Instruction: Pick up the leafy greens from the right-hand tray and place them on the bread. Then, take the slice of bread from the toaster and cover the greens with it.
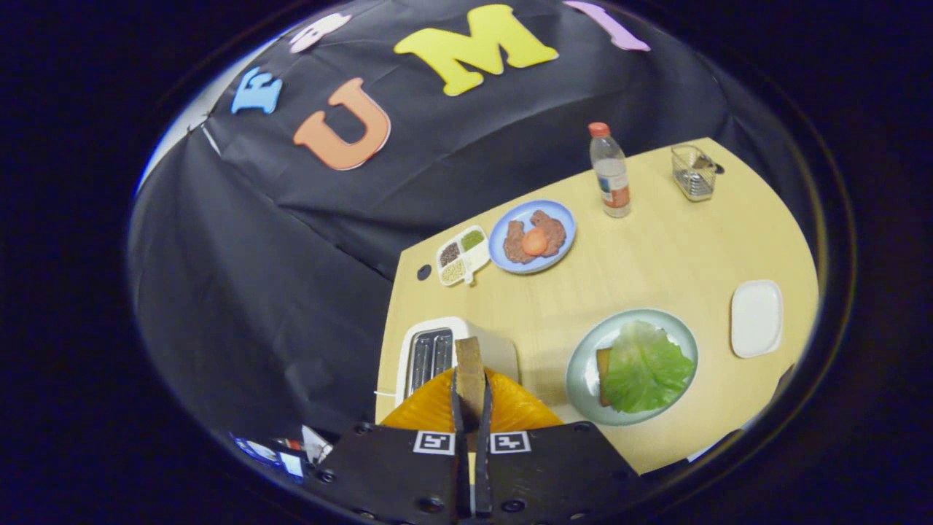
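A pale wooden table (656, 270) with a smooth, light-grained top and a rounded far edge fills the right half of the scene. Near its back left corner sits a small dark round hole or cap (424, 272) set into the surface; which of the two is hard to tell. Behind and to the left of the table hangs a black cloth wall (255, 277), creased in long folds and draped down past the table's edge. At the cloth's upper left a strip of bright white surface (191, 117) shows beyond it. Soft, even light falls on the tabletop, with faint shadows and no harsh glare
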Demonstrator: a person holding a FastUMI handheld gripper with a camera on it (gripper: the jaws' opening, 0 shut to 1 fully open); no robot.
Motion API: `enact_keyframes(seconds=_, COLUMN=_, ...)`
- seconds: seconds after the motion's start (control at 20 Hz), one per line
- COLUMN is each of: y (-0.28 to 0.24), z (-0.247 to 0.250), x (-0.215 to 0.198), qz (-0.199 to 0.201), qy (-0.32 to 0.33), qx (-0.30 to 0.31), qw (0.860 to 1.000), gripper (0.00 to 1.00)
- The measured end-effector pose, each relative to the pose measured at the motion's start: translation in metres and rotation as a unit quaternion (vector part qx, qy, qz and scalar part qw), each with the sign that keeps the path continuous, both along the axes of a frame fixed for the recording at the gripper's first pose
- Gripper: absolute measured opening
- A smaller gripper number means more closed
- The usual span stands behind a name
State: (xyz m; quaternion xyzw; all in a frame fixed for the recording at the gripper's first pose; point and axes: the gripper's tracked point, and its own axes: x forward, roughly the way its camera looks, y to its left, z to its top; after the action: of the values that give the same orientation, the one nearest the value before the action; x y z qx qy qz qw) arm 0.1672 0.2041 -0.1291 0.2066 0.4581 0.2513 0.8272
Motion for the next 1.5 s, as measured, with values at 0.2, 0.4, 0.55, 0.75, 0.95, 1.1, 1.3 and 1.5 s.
enact_keyframes(seconds=0.2, y=-0.047, z=-0.033, x=0.023, qz=-0.034, qy=0.034, qx=0.024, qw=0.999, gripper=0.03)
enact_keyframes(seconds=0.4, y=-0.079, z=-0.071, x=0.055, qz=-0.058, qy=0.054, qx=0.024, qw=0.997, gripper=0.03)
enact_keyframes(seconds=0.55, y=-0.095, z=-0.098, x=0.066, qz=-0.067, qy=0.068, qx=0.028, qw=0.995, gripper=0.03)
enact_keyframes(seconds=0.75, y=-0.11, z=-0.13, x=0.073, qz=-0.065, qy=0.08, qx=0.024, qw=0.994, gripper=0.03)
enact_keyframes(seconds=0.95, y=-0.126, z=-0.158, x=0.069, qz=-0.063, qy=0.081, qx=0.0, qw=0.995, gripper=0.03)
enact_keyframes(seconds=1.1, y=-0.136, z=-0.163, x=0.083, qz=-0.061, qy=0.084, qx=-0.019, qw=0.994, gripper=0.08)
enact_keyframes(seconds=1.3, y=-0.142, z=-0.171, x=0.085, qz=-0.051, qy=0.065, qx=-0.046, qw=0.995, gripper=0.17)
enact_keyframes(seconds=1.5, y=-0.145, z=-0.18, x=0.088, qz=-0.034, qy=0.039, qx=-0.089, qw=0.995, gripper=0.34)
